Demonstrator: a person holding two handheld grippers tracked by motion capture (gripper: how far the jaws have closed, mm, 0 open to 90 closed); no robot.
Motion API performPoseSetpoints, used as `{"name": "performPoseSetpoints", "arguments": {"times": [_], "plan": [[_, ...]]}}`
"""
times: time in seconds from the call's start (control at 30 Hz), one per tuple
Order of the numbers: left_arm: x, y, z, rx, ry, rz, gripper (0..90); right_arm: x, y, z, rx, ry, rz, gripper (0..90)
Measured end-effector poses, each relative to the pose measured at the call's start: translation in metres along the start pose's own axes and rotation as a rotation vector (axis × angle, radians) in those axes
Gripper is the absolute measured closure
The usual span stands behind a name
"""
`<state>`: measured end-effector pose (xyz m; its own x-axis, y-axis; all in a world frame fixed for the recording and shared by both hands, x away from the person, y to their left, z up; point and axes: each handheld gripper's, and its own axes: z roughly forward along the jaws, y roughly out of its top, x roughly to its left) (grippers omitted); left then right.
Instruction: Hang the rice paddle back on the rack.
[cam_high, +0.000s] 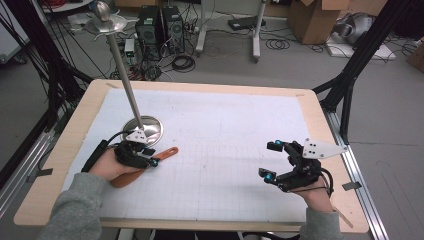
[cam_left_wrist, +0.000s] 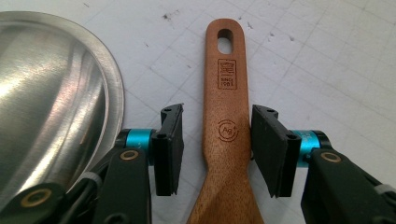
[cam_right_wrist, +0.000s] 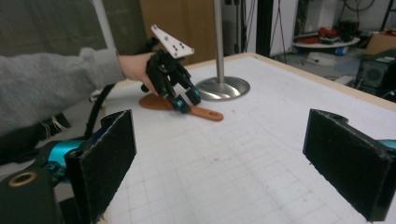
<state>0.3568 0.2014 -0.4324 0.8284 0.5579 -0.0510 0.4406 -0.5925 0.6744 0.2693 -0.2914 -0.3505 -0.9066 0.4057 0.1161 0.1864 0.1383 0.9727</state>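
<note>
The left gripper straddled the wooden spatula beside the stand base, jaws unclosed (grasp pending); lifting remained.

The table is seen from above and in front. The wooden spatula is viewed close, straight down. The right gripper view is aimed low across the mat, sharing spatula and metal stand.
</note>
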Motion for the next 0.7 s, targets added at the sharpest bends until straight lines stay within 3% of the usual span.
{"name": "performPoseSetpoints", "arguments": {"times": [0.33, 0.7], "plan": [[-0.0009, -0.0002, -0.0007, 0.002, 0.005, 0.007, 64.4, 0.0014, 0.0012, -0.0007, -0.002, 0.009, -0.002, 8.4], [-0.0015, 0.0002, -0.0008, 0.004, 0.011, 0.011, 64.9, 0.0012, 0.001, -0.0009, -0.001, 0.004, 0.001, 8.4]]}}
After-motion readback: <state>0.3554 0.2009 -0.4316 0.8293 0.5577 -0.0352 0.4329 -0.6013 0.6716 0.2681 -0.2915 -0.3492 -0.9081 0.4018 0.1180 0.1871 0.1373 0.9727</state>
